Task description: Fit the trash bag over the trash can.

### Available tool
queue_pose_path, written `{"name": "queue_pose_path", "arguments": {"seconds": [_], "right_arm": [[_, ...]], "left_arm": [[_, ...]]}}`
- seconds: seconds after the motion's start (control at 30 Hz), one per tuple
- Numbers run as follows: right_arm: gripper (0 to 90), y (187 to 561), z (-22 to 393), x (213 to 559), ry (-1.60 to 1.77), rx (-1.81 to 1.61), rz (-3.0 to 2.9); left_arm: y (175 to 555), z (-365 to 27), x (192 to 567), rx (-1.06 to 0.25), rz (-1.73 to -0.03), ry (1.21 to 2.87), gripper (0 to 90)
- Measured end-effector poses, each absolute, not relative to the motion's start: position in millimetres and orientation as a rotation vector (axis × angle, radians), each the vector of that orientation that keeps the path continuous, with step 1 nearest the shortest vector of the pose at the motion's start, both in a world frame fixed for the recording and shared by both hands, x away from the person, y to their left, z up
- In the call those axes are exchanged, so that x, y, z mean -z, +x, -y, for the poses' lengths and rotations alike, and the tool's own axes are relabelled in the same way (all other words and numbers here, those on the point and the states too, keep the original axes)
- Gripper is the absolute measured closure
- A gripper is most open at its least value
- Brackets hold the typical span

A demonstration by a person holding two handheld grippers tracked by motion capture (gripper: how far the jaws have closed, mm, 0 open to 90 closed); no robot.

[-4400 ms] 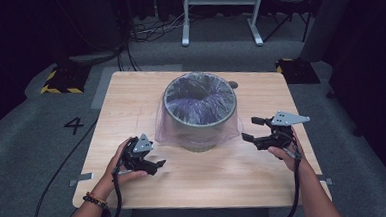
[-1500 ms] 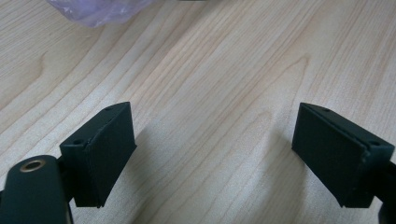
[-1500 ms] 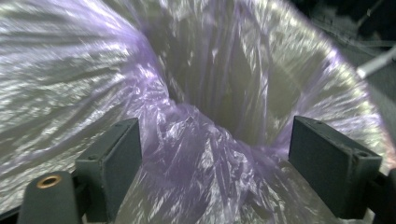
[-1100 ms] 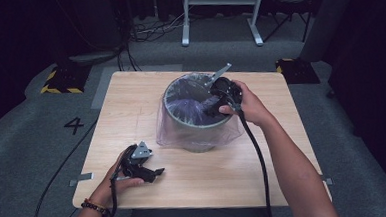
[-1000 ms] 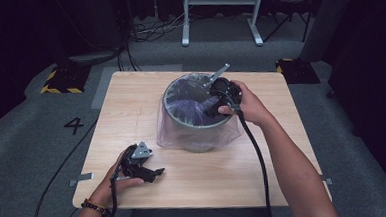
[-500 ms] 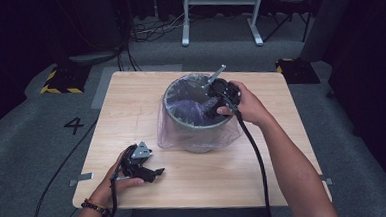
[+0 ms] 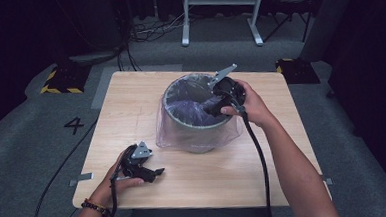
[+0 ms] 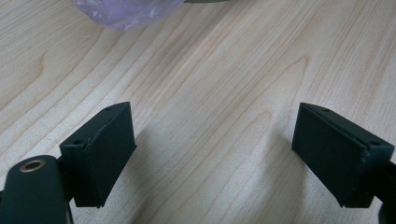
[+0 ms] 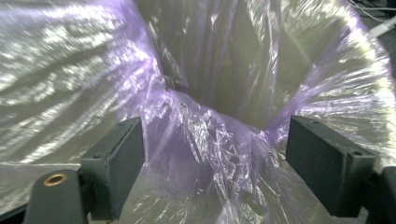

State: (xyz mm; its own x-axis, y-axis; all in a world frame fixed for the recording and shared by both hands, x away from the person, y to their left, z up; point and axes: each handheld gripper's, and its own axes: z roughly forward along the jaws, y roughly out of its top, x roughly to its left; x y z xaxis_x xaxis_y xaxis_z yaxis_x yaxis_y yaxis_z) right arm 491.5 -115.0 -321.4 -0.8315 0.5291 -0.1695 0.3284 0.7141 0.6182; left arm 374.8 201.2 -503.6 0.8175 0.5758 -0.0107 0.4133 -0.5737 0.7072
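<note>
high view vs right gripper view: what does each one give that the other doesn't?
High view: the whole wooden table, the bin with the bag's skirt draped outside it, the left gripper low over the table near the person's edge, and the right gripper reaching into the bin's mouth.

Right gripper view: close detail. Its jaws stand apart, with a bunched fold of the purple bag between them, pads not pressing it, and the pale bin wall behind.

Both: the purple bag lining the bin, and the right gripper inside it.
</note>
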Motion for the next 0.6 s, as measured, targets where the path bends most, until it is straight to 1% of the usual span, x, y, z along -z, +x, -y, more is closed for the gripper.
{"name": "queue_pose_path", "arguments": {"seconds": [0.6], "right_arm": [[19.4,481.8,124.9,317.3,0.611,-0.988,-2.562]], "left_arm": [[374.8,-201.2,503.6,-0.285,-0.722,2.262,13.0]]}}
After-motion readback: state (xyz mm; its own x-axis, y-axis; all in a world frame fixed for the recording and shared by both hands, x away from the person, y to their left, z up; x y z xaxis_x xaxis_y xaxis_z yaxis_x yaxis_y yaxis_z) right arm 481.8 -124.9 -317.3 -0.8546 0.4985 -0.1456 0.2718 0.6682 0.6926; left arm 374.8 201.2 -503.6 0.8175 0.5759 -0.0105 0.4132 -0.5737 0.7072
